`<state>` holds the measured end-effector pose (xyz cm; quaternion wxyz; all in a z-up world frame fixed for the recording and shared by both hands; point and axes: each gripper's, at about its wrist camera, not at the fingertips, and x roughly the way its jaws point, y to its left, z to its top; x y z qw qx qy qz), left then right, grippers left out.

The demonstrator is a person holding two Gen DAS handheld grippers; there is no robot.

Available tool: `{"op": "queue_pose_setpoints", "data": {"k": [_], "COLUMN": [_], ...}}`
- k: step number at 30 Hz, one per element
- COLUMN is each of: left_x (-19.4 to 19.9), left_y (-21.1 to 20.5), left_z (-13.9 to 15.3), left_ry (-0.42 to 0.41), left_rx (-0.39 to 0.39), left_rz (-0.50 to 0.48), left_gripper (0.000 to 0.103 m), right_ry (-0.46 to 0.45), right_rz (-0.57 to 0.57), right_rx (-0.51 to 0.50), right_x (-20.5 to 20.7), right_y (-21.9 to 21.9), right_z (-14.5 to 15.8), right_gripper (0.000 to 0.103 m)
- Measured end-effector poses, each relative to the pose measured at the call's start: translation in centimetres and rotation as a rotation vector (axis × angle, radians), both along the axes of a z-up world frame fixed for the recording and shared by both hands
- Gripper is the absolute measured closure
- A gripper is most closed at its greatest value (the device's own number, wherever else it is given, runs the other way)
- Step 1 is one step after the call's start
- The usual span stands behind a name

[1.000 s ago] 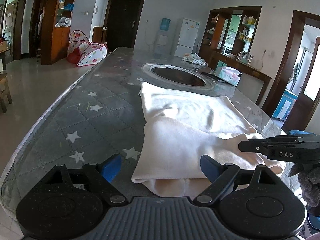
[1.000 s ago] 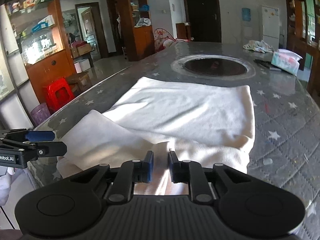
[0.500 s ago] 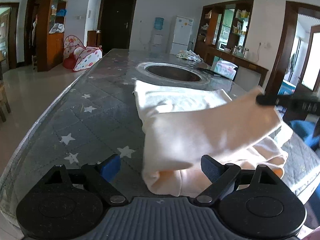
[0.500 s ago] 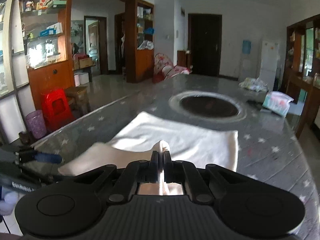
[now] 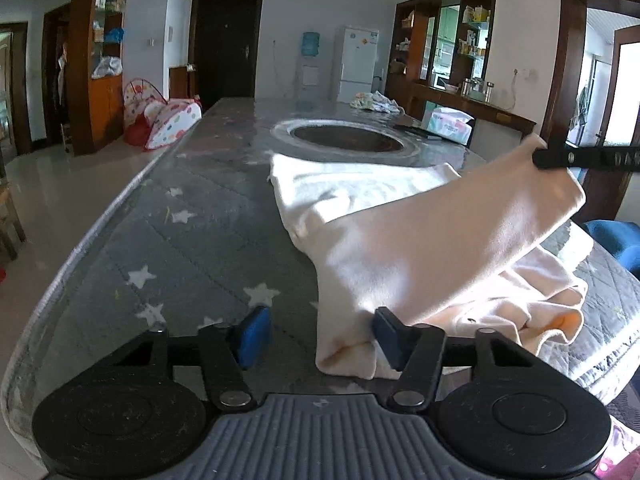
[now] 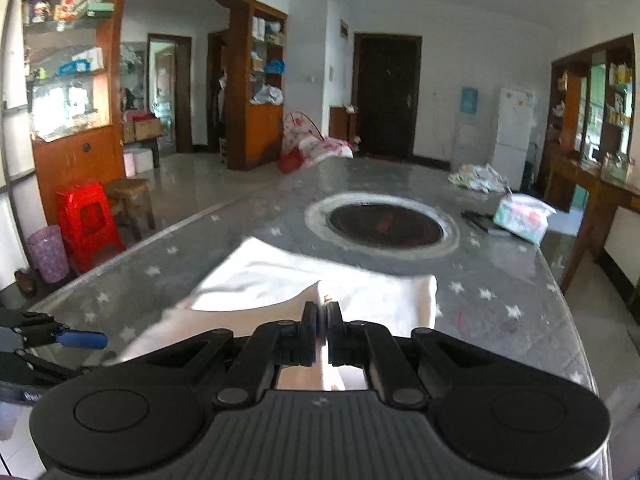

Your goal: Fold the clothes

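Here the cream garment point(image 5: 404, 220) lies on the grey star-patterned counter point(image 5: 180, 240), spread from near the round dark opening point(image 5: 346, 141) in the counter's middle back toward the near edge, where its lower layers bunch in loose folds close to the near right corner. The right claw point(image 6: 319, 322) is pressed together on a raised corner of the cloth, a thin fold of fabric showing between its blue pads; in the left wrist view that same claw point(image 5: 538, 158) reaches in from the right edge of the counter and holds the corner aloft, so the top layer hangs as a slanting sheet from it down to the counter. The left claw point(image 5: 320, 338) stands wide apart with nothing between its blue pads point(image 5: 252, 334); it sits low at the near edge of the counter, and the folded near corner of the garment lies just beside the inner face of its right finger, whether touching or not I cannot tell. In the right wrist view the left claw point(image 6: 80, 338) shows at the counter's near left corner, one blue pad pointing across the surface. Beyond the opening, toward the far right edge of the counter, rest a tissue pack point(image 6: 522, 218) and a crumpled patterned cloth point(image 6: 478, 178), well apart from the garment.
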<state>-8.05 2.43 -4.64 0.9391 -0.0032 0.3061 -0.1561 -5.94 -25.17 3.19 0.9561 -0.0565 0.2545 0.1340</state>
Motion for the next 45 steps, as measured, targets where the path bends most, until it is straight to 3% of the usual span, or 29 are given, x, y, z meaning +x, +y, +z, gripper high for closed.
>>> {"op": "queue_pose_setpoints", "data": {"k": [7,11,13,15,16,21,29,38,45], "left_x": [0.1,0.2,0.5,1.0,1.3,2.7,5.0,6.2,8.0], "left_y": [0.5,0.9,1.1,0.9,0.7,-1.1,-2.8,-3.9,-5.1], "left_z": [0.4,1.4,2.1,2.7,3.1,3.3,0.8,2.5,0.5], "left_ry": [-0.001,-0.013,-0.023,-0.035,-0.041,-0.044,0.044,-0.023,0.007], "left_rx": [0.007,-0.01,-0.035,-0.054,-0.064,-0.077,-0.049,-0.03,0.019], "left_rz": [-0.015,-0.021,-0.021,-0.033,-0.04,-0.105,-0.138,-0.181,-0.195], "left_gripper": [0.045,0.045,0.044,0.043,0.043,0.043,0.044,0.043,0.042], "right_ry": [0.146,0.161,0.156,0.153,0.153,0.183,0.228,0.2,0.198], "right_rz": [-0.085,-0.107,-0.087,-0.062,-0.045,0.044,0.079,0.075,0.086], "right_rx": [-0.017,-0.008,0.015,0.038,0.045,0.042,0.034,0.044,0.031], "right_x": [1.6,2.0,2.0,2.0,2.1,2.2,2.4,3.7,4.0], "right_y": [-1.9,-3.2,-3.2,-3.1,-3.0,-1.8,-1.5,-1.7,-1.7], "right_z": [-3.8,-4.2,-3.9,-3.7,-3.7,-4.8,-6.6,-5.7,-6.2], "right_gripper": [0.096,0.095,0.089,0.073,0.072,0.073,0.075,0.074,0.074]}}
